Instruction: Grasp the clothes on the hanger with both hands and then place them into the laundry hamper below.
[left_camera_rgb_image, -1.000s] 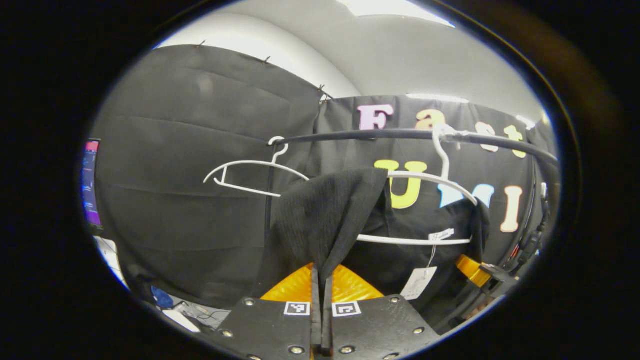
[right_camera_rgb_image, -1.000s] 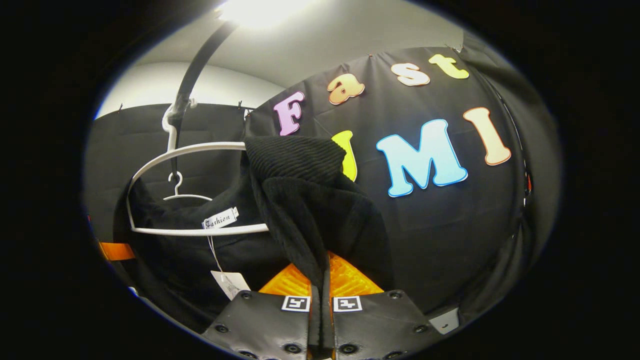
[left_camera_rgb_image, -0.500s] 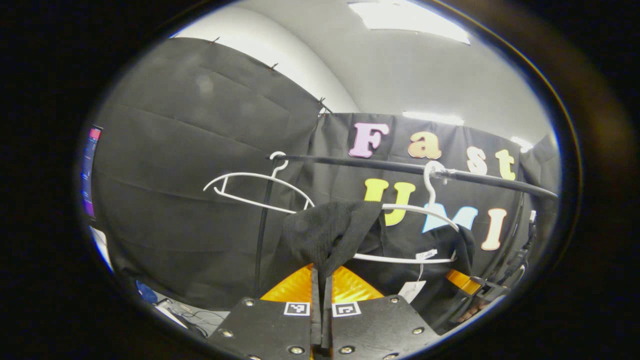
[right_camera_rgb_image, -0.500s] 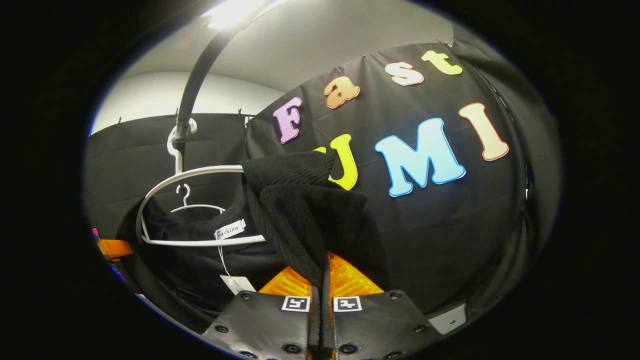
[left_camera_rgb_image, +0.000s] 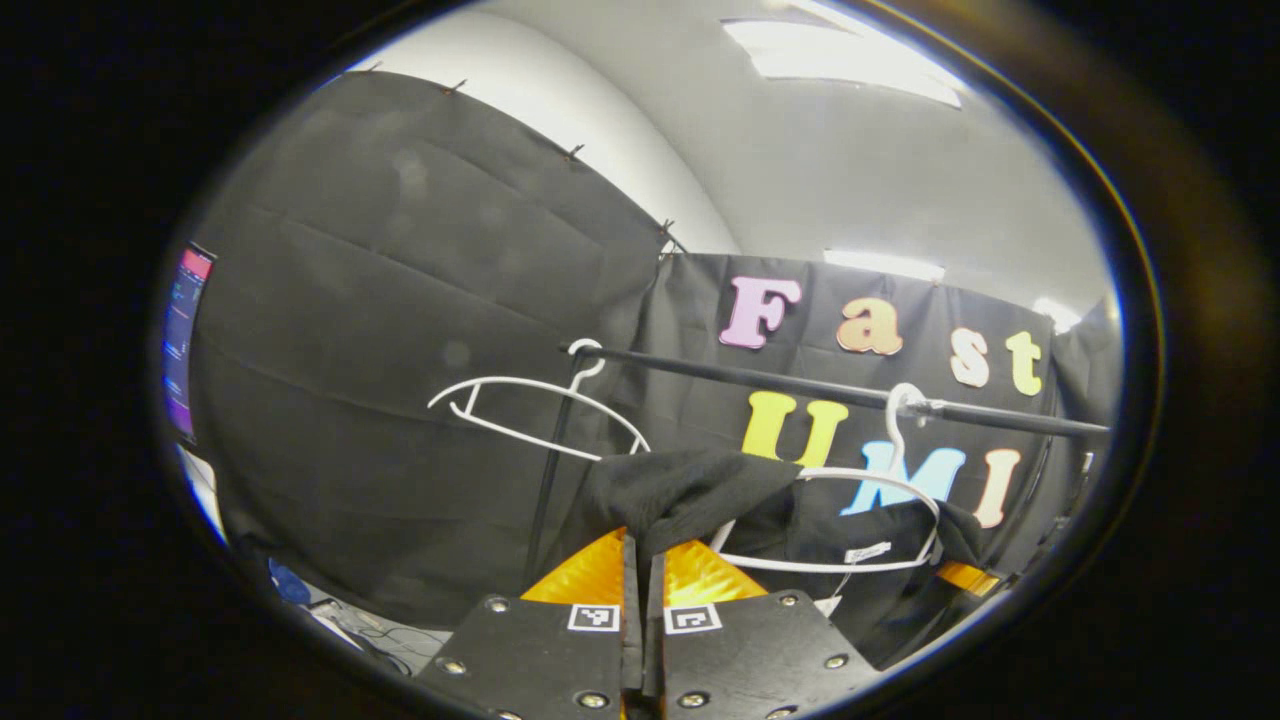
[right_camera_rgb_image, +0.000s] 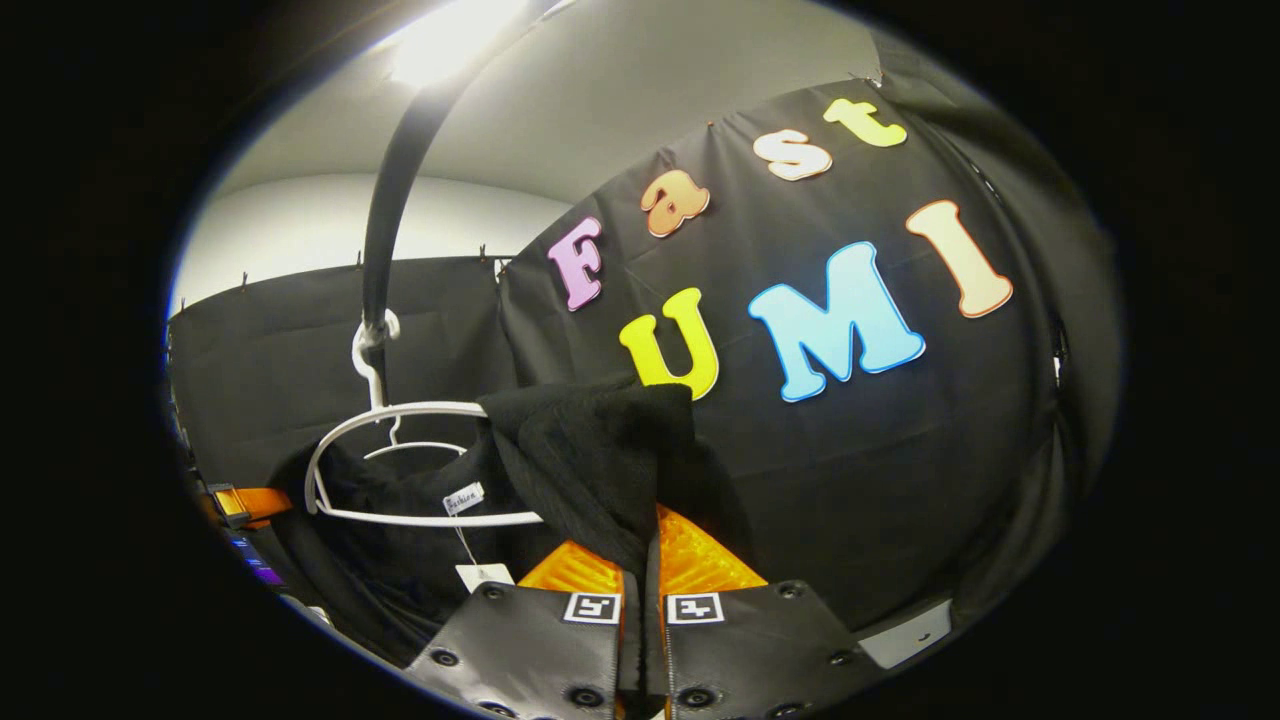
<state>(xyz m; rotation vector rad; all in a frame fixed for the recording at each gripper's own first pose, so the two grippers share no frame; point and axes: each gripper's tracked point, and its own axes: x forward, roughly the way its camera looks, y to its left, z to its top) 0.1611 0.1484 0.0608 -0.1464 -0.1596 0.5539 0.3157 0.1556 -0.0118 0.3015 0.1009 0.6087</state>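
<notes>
Black ribbed knit clothing (left_camera_rgb_image: 690, 492) is hanging from a white plastic hanger with a curved top and a straight lower bar (left_camera_rgb_image: 865, 480), whose hook is looping over a dark horizontal rail (left_camera_rgb_image: 800, 385) in front of the black cloth wall. In the left gripper view, the left gripper (left_camera_rgb_image: 641, 545) is sitting at the bottom of the frame with its two fingers drawn together until almost no gap is showing, and a bunched fold of the garment is being pinched between them — the fabric is spreading out just above the tips and running across to the hanger. A second white hanger, bare (left_camera_rgb_image: 530, 410), is hanging farther along the same rail, well apart from the loaded one. In the right gripper view, the right gripper (right_camera_rgb_image: 641, 545) is likewise closed tight on the other shoulder of the black clothing (right_camera_rgb_image: 590, 460), the cloth rising out from between its fingers and draping back over the white hanger (right_camera_rgb_image: 400, 465). A small white neck label (right_camera_rgb_image: 463, 498) and a white paper swing tag (right_camera_rgb_image: 484, 576) are dangling inside the garment below the hanger's lower bar. The rail (right_camera_rgb_image: 395, 200) is curving steeply upward in this view — a bright ceiling light (right_camera_rgb_image: 445, 45) is glaring near its top.
</notes>
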